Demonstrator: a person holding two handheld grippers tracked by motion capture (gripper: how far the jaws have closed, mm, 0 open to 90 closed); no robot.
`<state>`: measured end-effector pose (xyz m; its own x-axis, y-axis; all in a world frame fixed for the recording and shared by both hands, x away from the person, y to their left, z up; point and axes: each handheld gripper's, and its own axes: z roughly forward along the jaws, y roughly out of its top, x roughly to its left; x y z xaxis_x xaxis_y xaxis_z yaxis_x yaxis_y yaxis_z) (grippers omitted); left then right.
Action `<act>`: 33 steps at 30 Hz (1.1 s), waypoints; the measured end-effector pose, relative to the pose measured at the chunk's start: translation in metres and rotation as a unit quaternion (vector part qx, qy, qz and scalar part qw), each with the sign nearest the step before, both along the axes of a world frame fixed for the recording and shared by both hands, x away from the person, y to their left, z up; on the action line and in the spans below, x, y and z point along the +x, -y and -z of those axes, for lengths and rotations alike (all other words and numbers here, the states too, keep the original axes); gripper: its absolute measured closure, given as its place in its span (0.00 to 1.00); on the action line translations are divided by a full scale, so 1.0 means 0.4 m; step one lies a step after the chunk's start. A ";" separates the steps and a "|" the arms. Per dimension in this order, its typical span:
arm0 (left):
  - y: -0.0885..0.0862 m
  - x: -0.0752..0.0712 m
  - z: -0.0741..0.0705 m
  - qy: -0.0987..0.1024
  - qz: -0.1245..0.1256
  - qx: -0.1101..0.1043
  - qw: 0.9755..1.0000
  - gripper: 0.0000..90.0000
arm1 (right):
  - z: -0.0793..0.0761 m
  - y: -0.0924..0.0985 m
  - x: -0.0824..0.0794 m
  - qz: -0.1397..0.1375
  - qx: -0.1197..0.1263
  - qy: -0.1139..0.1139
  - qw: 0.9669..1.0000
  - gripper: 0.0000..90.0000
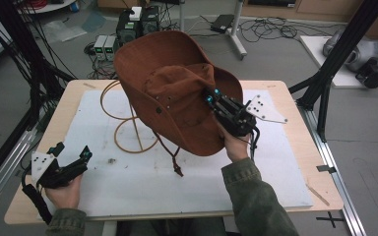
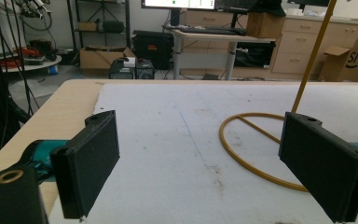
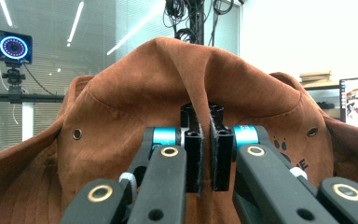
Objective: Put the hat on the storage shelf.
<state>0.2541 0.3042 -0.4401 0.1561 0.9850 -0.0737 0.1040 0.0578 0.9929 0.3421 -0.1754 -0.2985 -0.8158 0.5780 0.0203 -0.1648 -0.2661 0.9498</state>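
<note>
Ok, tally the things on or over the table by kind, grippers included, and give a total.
Brown cowboy hat: 1
Yellow wire hat stand: 1
White mat: 1
Grippers: 2, the left gripper and the right gripper
Total: 5

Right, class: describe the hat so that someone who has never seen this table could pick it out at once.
Start at the white mat on the wooden table. Above its middle, the right gripper holds up a brown suede hat, jaws shut on a fold of its crown. Unlike the thin yellow wire stand beside it, it is broad-brimmed, soft and eyeleted.
</note>
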 end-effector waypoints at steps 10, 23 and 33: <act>-0.007 0.000 0.000 0.003 -0.002 -0.008 1.000 0.14 | -0.038 -0.078 0.044 -0.016 0.001 -0.005 1.000 0.97; -0.007 0.000 0.000 0.004 0.001 -0.013 1.000 0.14 | -0.073 -0.176 0.085 -0.028 -0.007 -0.008 1.000 0.97; -0.008 0.000 0.001 0.003 0.002 -0.016 1.000 0.14 | -0.068 -0.251 0.103 -0.042 -0.011 -0.013 0.999 0.97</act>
<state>0.2543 0.3074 -0.4405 0.1598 0.9816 -0.1040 0.0973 0.0892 0.9912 0.3832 -0.0750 -0.2713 -0.8606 0.5083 0.0308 -0.1176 -0.2573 0.9592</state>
